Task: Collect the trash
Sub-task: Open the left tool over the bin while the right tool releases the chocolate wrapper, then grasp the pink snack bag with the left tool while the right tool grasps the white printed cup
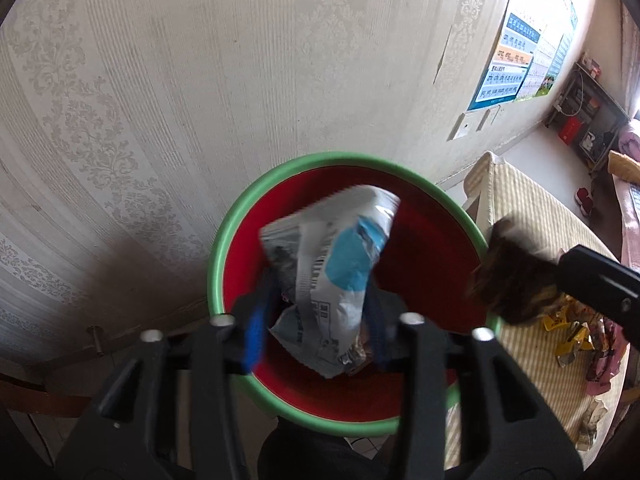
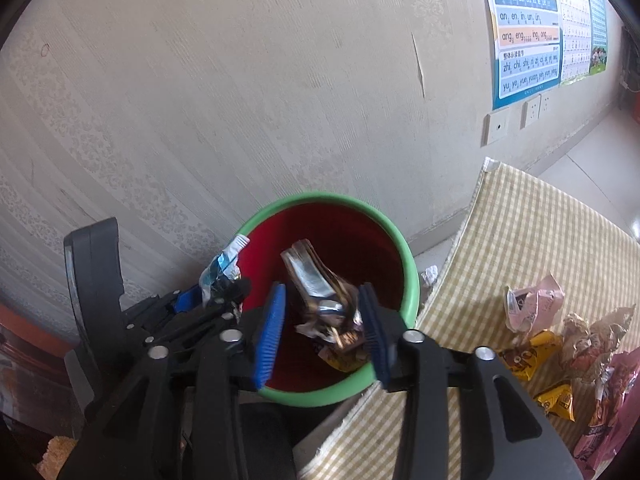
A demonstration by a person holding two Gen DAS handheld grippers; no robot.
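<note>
the white and blue wrapper (image 1: 332, 268) sits between the blue pads of the left gripper (image 1: 318, 332), right over the red mouth of the bin (image 1: 224, 248), lower middle of the left wrist view. the jaws are spread and i can't see either pad pressing on it; it looks loose between them. in the right wrist view the same wrapper (image 2: 224, 268) pokes up at the bin's left edge, by the left gripper's tips (image 2: 218, 294).

over to the right gripper (image 2: 324, 330): a crumpled brown and silver wrapper (image 2: 320, 296) hangs between its blue pads, above the bin (image 2: 412, 280), centre of that frame. jaws spread here too, the pads standing off each side of the wrapper, though the right-hand pad is very near it. from the left wrist view the brown wrapper (image 1: 508, 280) is a blur at the bin's right rim, at the tip of the right gripper.

the bin has a green rim and red inside, standing against the patterned wall (image 1: 200, 100). to its right, a checked cloth (image 2: 520, 232) carries more litter: yellow wrappers (image 2: 524, 356) and pink ones (image 2: 536, 300) at the right edge. a lettered poster (image 2: 524, 28) hangs upper right.
</note>
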